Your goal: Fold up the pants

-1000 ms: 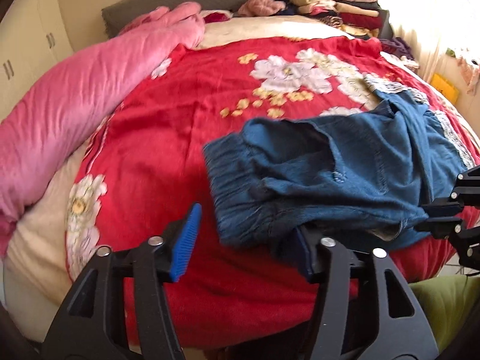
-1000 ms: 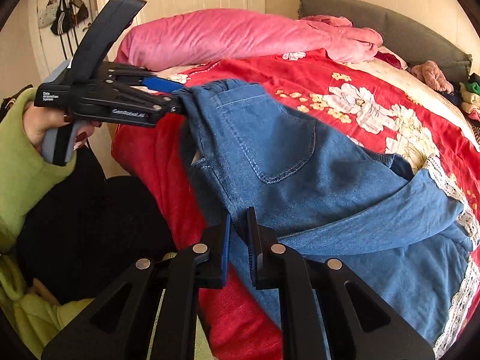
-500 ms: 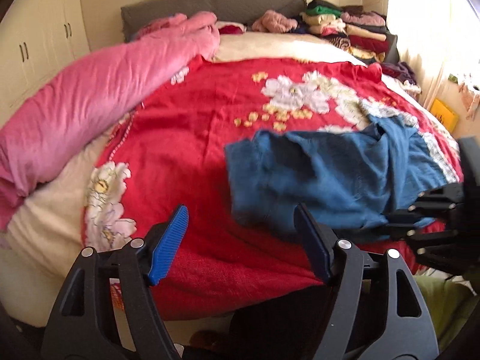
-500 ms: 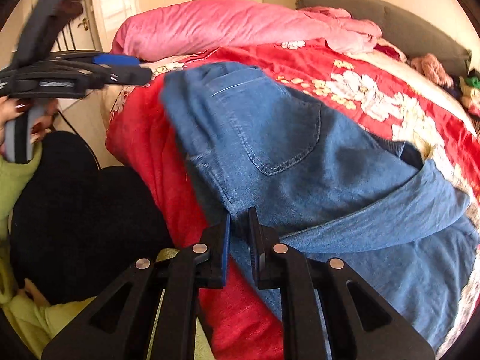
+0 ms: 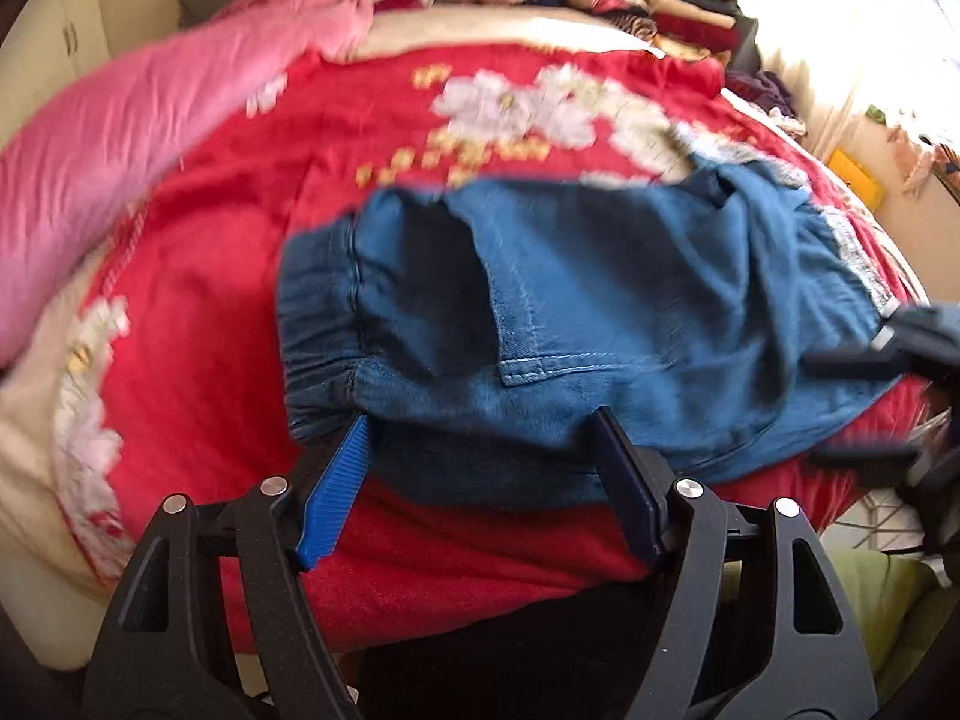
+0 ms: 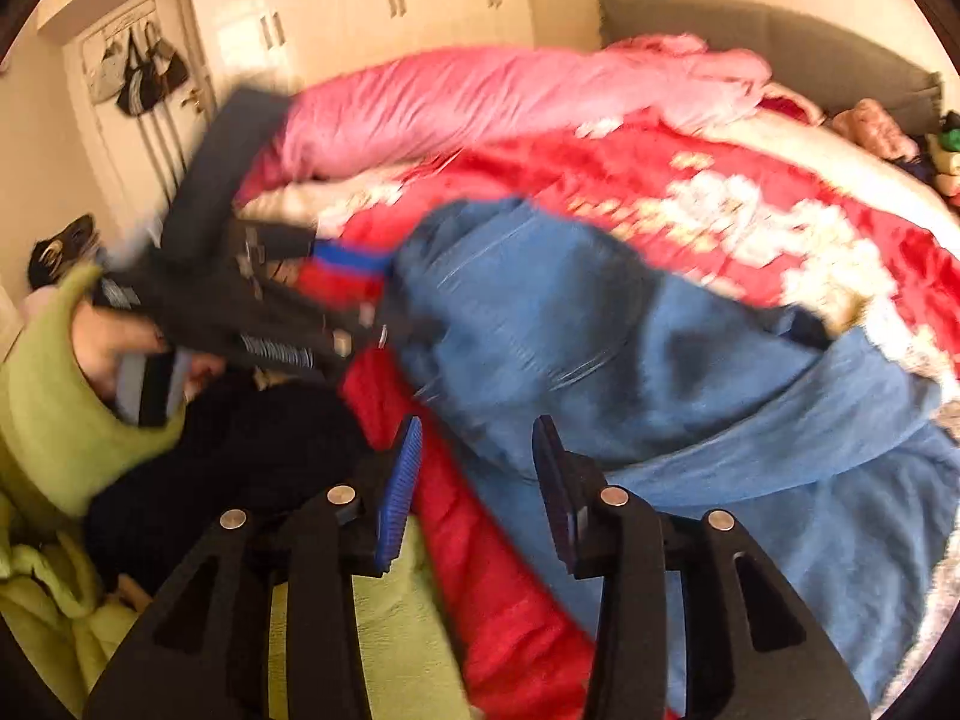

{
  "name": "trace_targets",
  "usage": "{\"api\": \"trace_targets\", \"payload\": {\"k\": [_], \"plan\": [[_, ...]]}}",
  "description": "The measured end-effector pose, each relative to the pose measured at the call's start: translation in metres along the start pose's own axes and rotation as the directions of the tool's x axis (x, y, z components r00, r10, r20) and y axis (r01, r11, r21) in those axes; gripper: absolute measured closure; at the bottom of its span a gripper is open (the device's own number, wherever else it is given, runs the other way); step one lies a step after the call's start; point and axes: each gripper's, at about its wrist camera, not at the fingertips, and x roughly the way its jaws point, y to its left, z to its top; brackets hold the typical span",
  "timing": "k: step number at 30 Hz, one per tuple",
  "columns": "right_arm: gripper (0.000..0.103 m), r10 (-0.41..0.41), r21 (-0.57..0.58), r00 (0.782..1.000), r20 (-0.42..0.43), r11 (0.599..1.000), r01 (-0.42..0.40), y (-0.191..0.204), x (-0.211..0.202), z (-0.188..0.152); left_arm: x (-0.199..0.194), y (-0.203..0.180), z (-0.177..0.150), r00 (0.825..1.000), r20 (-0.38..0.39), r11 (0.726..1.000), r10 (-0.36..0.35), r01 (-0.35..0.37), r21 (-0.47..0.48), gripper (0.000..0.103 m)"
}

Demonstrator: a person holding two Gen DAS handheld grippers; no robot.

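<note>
Left wrist view: blue denim pants (image 5: 600, 324) lie folded on a red floral blanket (image 5: 210, 372), toward its near edge and right of its middle, elastic waistband to the left, a pocket seam showing on top. Left gripper (image 5: 486, 480): jaws standing wide apart, nothing clamped; the pads straddle the near hem of the pants, the left blue pad (image 5: 336, 498) just below the waistband corner, though blur hides whether either pad touches the cloth. A pink quilt (image 5: 138, 120) is bunched along the blanket's left side; a stack of folded clothes (image 5: 648, 6) sits beyond its far right corner. Right of the pants, the other gripper's black frame shows at the picture's edge, blurred. Right wrist view: right gripper (image 6: 480, 468), jaws opening, a clear gap between the pads, no cloth pinched; the near fold of the pants (image 6: 600, 360) lies just beyond the tips, and the blanket edge (image 6: 480, 570) runs below them. At the pants' left end the left gripper (image 6: 354, 282) meets the waistband, held by a hand (image 6: 114, 342) in a green sleeve (image 6: 54, 420). Cream wardrobe doors (image 6: 360, 6) stand behind the blanket.
</note>
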Motion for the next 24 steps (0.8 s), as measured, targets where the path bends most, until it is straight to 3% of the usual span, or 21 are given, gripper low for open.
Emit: {"api": "trace_targets", "payload": {"k": [5,11,16,22,24], "plan": [[0.066,-0.051,0.005,0.998,-0.043,0.999,0.051,-0.005,0.016,0.002,0.004,0.012,-0.005,0.999,-0.004,0.998,-0.032,0.032,-0.046,0.033],[0.066,-0.089,0.037,0.970,-0.226,0.994,0.099,-0.010,0.062,-0.019,0.004,0.018,-0.008,0.999,0.001,0.997,-0.047,0.047,-0.064,0.031],[0.063,-0.059,0.075,0.981,-0.186,0.994,0.074,-0.011,0.042,-0.014,0.001,0.018,-0.008,0.999,0.015,0.997,-0.044,0.045,-0.064,0.031],[0.059,-0.124,0.140,0.988,-0.093,0.981,0.136,-0.028,-0.003,-0.005,-0.023,0.017,-0.006,0.996,0.092,0.997,-0.019,0.026,-0.071,0.031],[0.049,-0.151,0.169,0.986,-0.064,0.973,0.160,-0.038,-0.016,-0.005,-0.039,0.018,-0.005,0.991,0.133,0.996,-0.004,0.015,-0.087,0.026]]}}
